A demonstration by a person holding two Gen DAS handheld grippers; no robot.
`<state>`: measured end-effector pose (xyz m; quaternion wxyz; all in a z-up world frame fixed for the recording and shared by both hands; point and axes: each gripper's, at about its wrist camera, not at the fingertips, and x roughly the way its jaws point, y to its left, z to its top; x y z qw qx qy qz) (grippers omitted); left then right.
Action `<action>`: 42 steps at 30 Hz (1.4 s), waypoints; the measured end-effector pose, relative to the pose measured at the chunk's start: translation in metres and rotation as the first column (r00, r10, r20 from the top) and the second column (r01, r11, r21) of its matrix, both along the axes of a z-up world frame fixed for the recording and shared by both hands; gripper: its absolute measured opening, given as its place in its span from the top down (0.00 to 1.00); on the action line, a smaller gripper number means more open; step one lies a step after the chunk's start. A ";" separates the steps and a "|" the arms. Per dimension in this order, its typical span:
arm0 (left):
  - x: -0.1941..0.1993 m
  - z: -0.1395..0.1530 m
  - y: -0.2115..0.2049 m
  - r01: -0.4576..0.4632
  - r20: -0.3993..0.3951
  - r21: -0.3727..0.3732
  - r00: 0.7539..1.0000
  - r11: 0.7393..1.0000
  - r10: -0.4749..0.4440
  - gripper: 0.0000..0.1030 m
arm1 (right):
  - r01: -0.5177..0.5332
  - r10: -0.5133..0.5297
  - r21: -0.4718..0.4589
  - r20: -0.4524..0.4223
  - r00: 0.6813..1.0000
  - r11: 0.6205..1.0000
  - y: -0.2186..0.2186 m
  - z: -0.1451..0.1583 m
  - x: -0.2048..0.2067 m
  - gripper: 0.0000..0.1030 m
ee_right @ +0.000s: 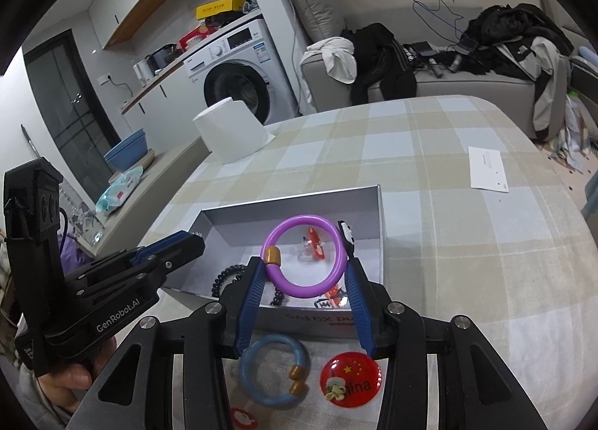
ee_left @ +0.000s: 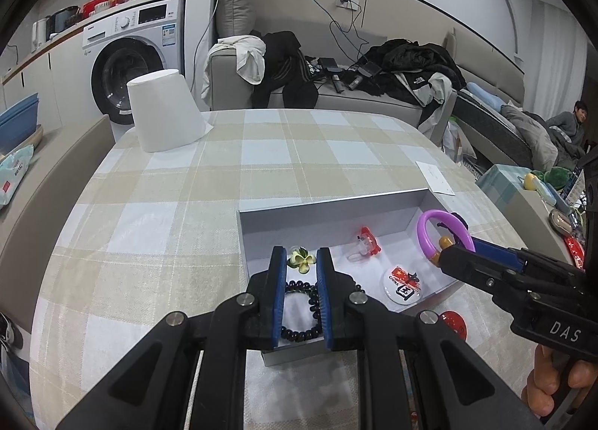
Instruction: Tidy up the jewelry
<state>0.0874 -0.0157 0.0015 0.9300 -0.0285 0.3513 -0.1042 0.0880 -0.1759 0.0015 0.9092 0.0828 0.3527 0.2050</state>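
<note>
Purple bangle [ee_right: 304, 258] clamped in right hand-held gripper [ee_right: 304, 276] above box [ee_right: 380, 243]; left hand-held gripper [ee_left: 302, 261] closed.

A woven checked beige cloth [ee_right: 448, 224] covers the tabletop. The matt grey cardboard box [ee_right: 370, 205] holds a glossy purple plastic bangle [ee_right: 338, 269] and shiny dark beads [ee_left: 299, 334].

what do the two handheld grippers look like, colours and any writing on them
Both are matte black plastic with silver round bolts at the linkage joints and blue ribbed pads lining the fingers. The left gripper carries white "GenRobot.AI" lettering on its side and a black cable near its camera block. The right gripper shows white "DAS" on its body.
</note>
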 end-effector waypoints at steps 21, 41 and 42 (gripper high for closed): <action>-0.030 0.012 0.004 0.019 0.070 -0.032 0.997 0.999 -0.017 0.01 | 0.092 -0.091 -0.019 0.079 0.993 0.996 -0.031 0.018 -0.030 0.00; -0.041 -0.019 -0.002 0.100 -0.108 0.024 0.989 0.995 -0.097 0.01 | -0.018 -0.006 -0.190 -0.126 0.992 0.982 -0.024 -0.025 -0.036 0.01; -0.042 -0.020 -0.002 0.100 -0.111 0.026 0.989 0.995 -0.097 0.01 | -0.026 0.000 -0.197 -0.132 0.991 0.980 -0.022 -0.027 -0.037 0.01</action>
